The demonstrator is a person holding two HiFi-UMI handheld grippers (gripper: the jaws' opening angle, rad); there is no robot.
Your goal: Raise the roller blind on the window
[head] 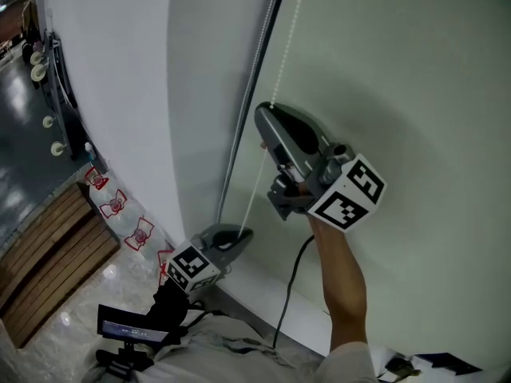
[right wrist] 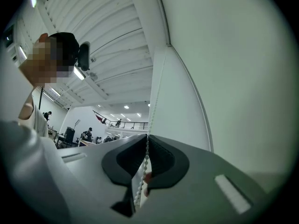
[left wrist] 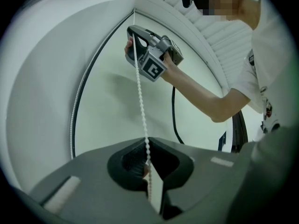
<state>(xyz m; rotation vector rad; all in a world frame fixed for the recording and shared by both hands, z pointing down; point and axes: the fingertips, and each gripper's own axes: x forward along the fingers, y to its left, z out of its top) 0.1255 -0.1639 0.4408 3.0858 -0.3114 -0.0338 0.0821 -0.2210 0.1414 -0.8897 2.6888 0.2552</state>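
1. The roller blind [head: 120, 94] hangs as a wide white sheet on the left of the head view, with a dark rail [head: 249, 86] along its edge and a pale green wall [head: 415, 94] to the right.
2. The white bead chain [head: 286, 42] drops just beside that rail, and both grippers are on it!
3. Up top, the right gripper [head: 267, 120] has its jaws clenched on the chain. In the right gripper view the beads [right wrist: 150, 111] run straight down into the pinch between the dark pads of the right gripper [right wrist: 145, 164].
4. Below it, the left gripper [head: 238, 235] points level, close to the foot of the rail. In the left gripper view the jaws of the left gripper [left wrist: 147, 164] are pressed together on the bead chain [left wrist: 140, 97].
5. The chain runs taut in a straight line between the two grips, from the right gripper [left wrist: 132, 32] above down to the left.
6. A bare forearm [head: 345, 286] carries the right gripper, and a black cable [head: 291, 282] trails down from it.
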